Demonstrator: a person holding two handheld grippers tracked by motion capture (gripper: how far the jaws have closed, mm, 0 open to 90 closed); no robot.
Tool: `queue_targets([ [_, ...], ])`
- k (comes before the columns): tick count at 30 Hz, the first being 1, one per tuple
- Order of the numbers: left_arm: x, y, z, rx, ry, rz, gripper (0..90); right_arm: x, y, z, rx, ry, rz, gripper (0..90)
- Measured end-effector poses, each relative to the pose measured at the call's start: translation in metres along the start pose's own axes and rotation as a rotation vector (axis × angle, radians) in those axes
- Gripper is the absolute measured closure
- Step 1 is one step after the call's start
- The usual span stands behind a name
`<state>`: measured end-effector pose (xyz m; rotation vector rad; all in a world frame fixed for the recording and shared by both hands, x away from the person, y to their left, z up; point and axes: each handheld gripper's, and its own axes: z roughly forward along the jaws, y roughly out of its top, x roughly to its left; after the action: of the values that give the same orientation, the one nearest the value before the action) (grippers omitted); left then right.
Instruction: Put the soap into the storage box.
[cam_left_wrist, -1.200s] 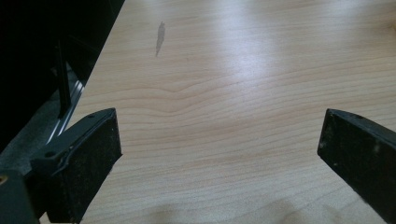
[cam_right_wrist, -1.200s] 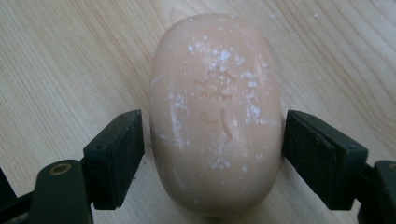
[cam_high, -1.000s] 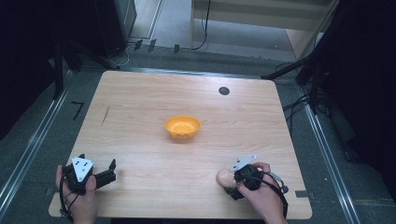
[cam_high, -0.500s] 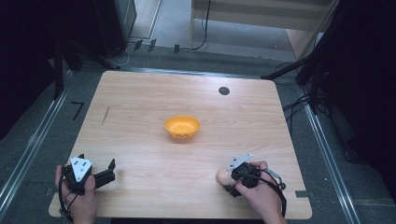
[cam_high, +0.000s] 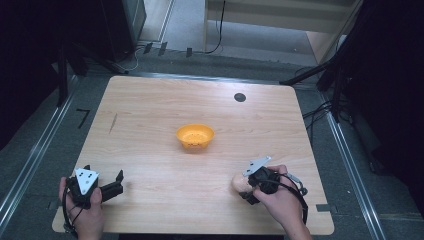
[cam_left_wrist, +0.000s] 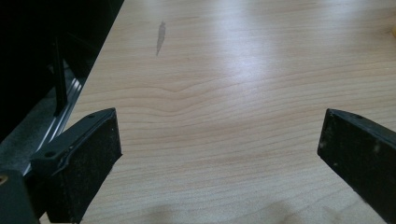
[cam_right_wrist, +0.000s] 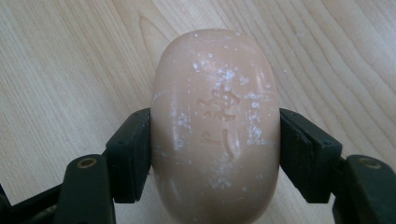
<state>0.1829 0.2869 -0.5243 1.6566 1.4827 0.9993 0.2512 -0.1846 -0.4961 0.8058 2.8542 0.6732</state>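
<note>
Down at the bench's (cam_high: 150, 115) near edge, the right gripper (cam_right_wrist: 215, 149) clamps its jaws on a peach soap bar (cam_right_wrist: 215, 126); the left gripper (cam_left_wrist: 219, 154) rests with jaws spread wide, holding nothing.

Bowl (cam_high: 195, 136) mid-table (cam_high: 150, 110); soap (cam_high: 240, 183) nearer, rightward.

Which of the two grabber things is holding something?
The right gripper: its fingers press both sides of a peach-coloured soap bar. The left gripper is open over bare table.
</note>
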Motion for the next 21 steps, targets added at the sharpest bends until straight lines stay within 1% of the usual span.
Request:
queue_targets([
  [4,0.0,0.0,0.0,-0.001,-0.002,-0.001,0.0,-0.003,0.004,-0.001,-0.003,0.0,-0.007,33.6],
  [7,0.0,0.0,0.0,-0.002,-0.004,-0.002,0.0,-0.007,0.008,-0.003,-0.006,0.016,0.002,33.6],
  [12,0.001,0.0,0.0,0.001,-0.006,-0.004,0.0,-0.013,0.014,-0.005,-0.013,0.025,-0.01,33.6],
  [13,0.001,0.0,0.0,0.001,-0.007,-0.005,0.0,-0.014,0.015,-0.006,-0.015,0.03,-0.003,33.6],
  [18,0.001,0.0,0.0,0.001,-0.007,-0.004,0.0,-0.02,0.02,-0.008,-0.012,0.042,-0.004,33.6],
  [19,0.001,0.0,0.0,0.001,-0.007,-0.004,0.0,-0.022,0.021,-0.009,-0.017,0.042,-0.017,33.6],
  [21,0.001,0.0,0.0,0.001,-0.007,-0.005,0.0,-0.024,0.023,-0.009,-0.012,0.046,-0.018,33.5],
])
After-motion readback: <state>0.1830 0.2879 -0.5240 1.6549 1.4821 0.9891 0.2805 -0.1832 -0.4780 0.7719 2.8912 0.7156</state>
